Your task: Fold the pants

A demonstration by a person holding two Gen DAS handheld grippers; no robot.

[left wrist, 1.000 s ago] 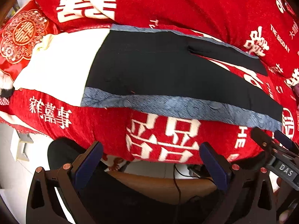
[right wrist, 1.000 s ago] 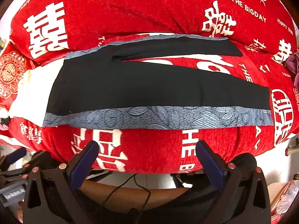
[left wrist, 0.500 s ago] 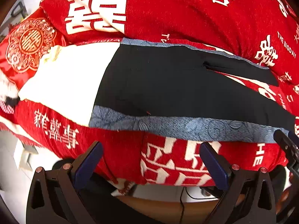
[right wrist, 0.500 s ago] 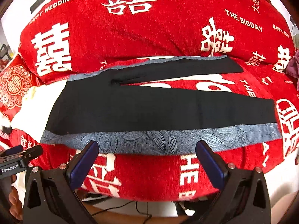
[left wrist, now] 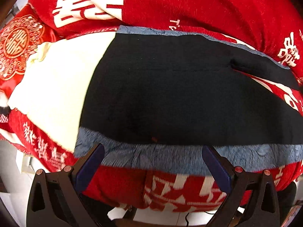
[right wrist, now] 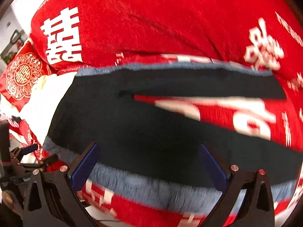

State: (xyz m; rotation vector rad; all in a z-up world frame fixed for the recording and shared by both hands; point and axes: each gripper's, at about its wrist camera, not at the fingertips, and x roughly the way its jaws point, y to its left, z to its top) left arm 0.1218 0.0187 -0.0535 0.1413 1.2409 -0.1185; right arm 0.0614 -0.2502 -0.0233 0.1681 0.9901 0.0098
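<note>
Left wrist view: the left gripper (left wrist: 152, 160) is released, its blue pads wide apart at 7 and 5 o'clock, hovering over the near edge of the black pants (left wrist: 180, 98). The pants lie flat across a red blanket (left wrist: 189, 5) printed with white characters, with the waist end toward 9 o'clock on a cream cloth (left wrist: 62, 87). A blue-grey patterned side stripe (left wrist: 161, 157) runs along the near hem, between the pads. One leg splits off toward 2 o'clock.

Right wrist view: the right gripper (right wrist: 149, 162) is likewise released, pads spread at 7 and 5 o'clock above the pants (right wrist: 142, 128) and the stripe (right wrist: 151, 187). Both legs stretch toward 3 o'clock with red blanket (right wrist: 151, 22) showing between them. The left gripper (right wrist: 28, 158) shows at 8 o'clock, near the waist end, and fingertips of a hand (right wrist: 7, 198) hold it.
</note>
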